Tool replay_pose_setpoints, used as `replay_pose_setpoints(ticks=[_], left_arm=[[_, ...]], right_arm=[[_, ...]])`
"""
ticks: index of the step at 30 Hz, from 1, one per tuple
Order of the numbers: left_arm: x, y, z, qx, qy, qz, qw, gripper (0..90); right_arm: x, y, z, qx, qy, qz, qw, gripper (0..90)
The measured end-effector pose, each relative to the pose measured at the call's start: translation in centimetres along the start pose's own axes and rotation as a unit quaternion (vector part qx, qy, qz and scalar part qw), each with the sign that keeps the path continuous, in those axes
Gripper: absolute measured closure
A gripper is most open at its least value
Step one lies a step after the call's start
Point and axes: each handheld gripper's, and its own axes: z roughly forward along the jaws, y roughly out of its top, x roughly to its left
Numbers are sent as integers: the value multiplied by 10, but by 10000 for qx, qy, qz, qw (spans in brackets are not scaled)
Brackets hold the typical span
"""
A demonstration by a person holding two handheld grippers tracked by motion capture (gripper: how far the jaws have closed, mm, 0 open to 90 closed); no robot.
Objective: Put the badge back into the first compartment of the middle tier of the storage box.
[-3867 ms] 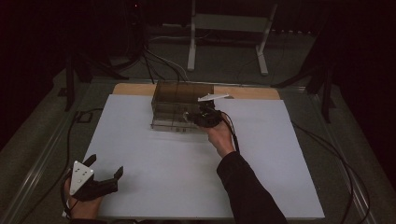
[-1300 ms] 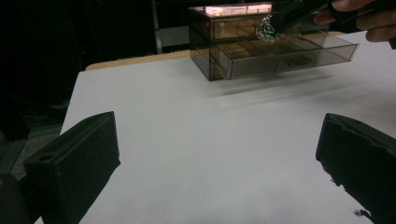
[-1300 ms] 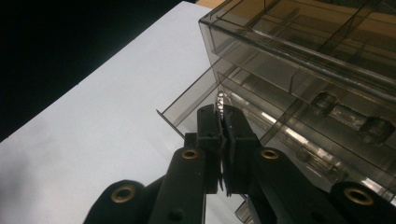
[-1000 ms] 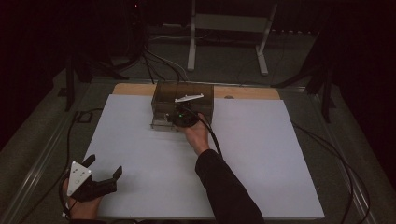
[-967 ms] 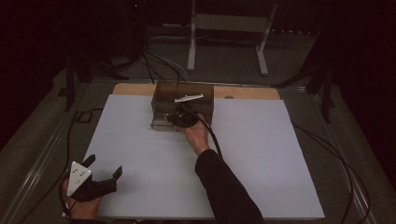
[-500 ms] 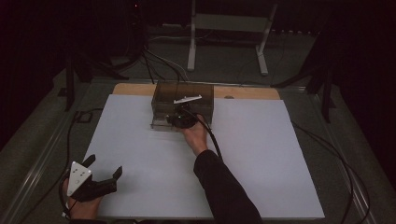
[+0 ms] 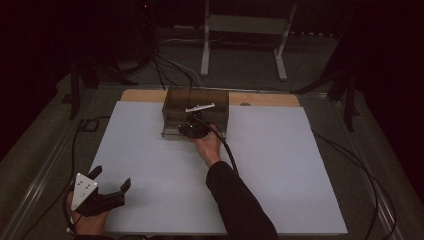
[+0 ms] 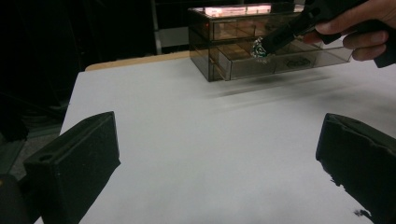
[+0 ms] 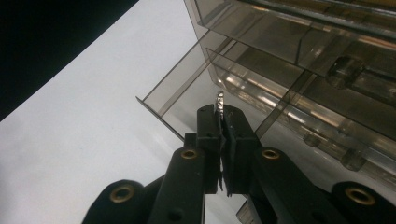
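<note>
Here a small shiny piece [image 9: 220,99] sits pinched between the right gripper [image 9: 222,122] jaws.

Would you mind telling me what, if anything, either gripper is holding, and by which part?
The right gripper pinches a small shiny object by its lower end, above the open drawer. The left gripper holds nothing.

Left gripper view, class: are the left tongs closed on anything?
No: the left tongs stand wide open over bare white table.
</note>
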Motion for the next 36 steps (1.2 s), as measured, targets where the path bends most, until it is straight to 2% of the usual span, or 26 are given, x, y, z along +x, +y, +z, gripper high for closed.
replay_pose_setpoints(ticks=[20,24,27,30,36], left_arm=[[0,0,0,1,-12,1,10000,3],[-1,0,0,-4,-15,1,10000,4],[-1,0,0,0,-16,4,10000,3],[-1,0,1,5,-20,13,10000,3],[-2,0,1,14,-22,28,10000,3]], right_arm=[[-1,-2,4,55,-24,56,10000,855],[0,-1,3,23,-98,-3,9999,775],[0,-1,1,-24,-179,-83,9998,676],[0,0,-2,-118,-199,-53,9997,565],[1,3,-9,-212,-223,-131,9994,406]])
